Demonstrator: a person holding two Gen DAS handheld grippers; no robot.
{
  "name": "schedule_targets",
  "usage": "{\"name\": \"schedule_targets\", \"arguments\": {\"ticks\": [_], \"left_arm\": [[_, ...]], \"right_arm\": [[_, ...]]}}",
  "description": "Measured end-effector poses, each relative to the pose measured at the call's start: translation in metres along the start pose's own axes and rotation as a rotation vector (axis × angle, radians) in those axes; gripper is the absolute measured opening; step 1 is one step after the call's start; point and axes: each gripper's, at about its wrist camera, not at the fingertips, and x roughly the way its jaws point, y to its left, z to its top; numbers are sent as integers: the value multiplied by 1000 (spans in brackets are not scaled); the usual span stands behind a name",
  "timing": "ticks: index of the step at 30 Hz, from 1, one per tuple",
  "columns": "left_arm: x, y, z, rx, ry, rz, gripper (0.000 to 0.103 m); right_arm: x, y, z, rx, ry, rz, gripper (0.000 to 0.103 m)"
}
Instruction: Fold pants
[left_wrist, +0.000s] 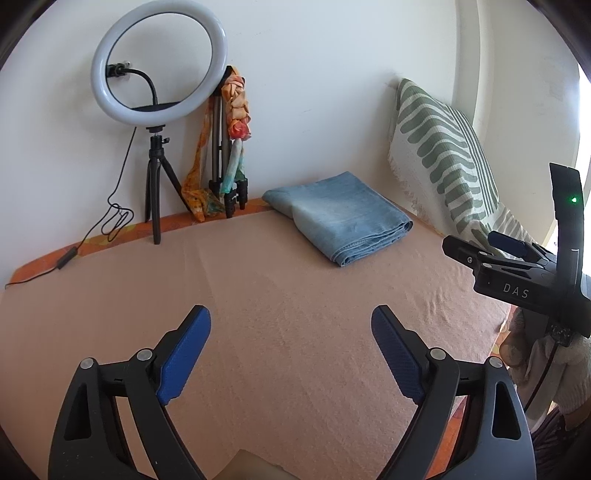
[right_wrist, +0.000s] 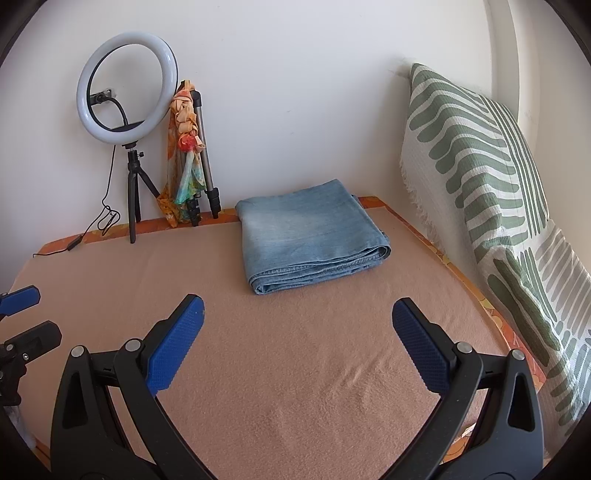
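Note:
Light blue denim pants (left_wrist: 340, 216) lie folded into a flat rectangular stack at the far side of the peach blanket (left_wrist: 258, 295); they also show in the right wrist view (right_wrist: 310, 236). My left gripper (left_wrist: 291, 321) is open and empty, well short of the pants. My right gripper (right_wrist: 297, 314) is open and empty, a short way in front of the stack's folded edge. The right gripper's body shows at the right edge of the left wrist view (left_wrist: 517, 273). The left gripper's fingertips (right_wrist: 22, 297) show at the left edge of the right wrist view.
A ring light on a small tripod (right_wrist: 127, 88) stands at the back left, its cable (right_wrist: 103, 221) trailing on the surface. A folded tripod with a colourful scarf (right_wrist: 188, 147) leans on the wall. A green-striped cushion (right_wrist: 480, 166) lines the right side.

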Motion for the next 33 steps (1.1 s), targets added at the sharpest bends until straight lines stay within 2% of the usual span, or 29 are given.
{"name": "schedule_targets", "arguments": {"ticks": [3, 33], "left_arm": [[-1, 1, 0, -4, -6, 3, 96], [-4, 1, 1, 0, -18, 2, 99]], "right_arm": [[0, 1, 0, -1, 0, 1, 103], [1, 4, 0, -8, 5, 11, 103]]}}
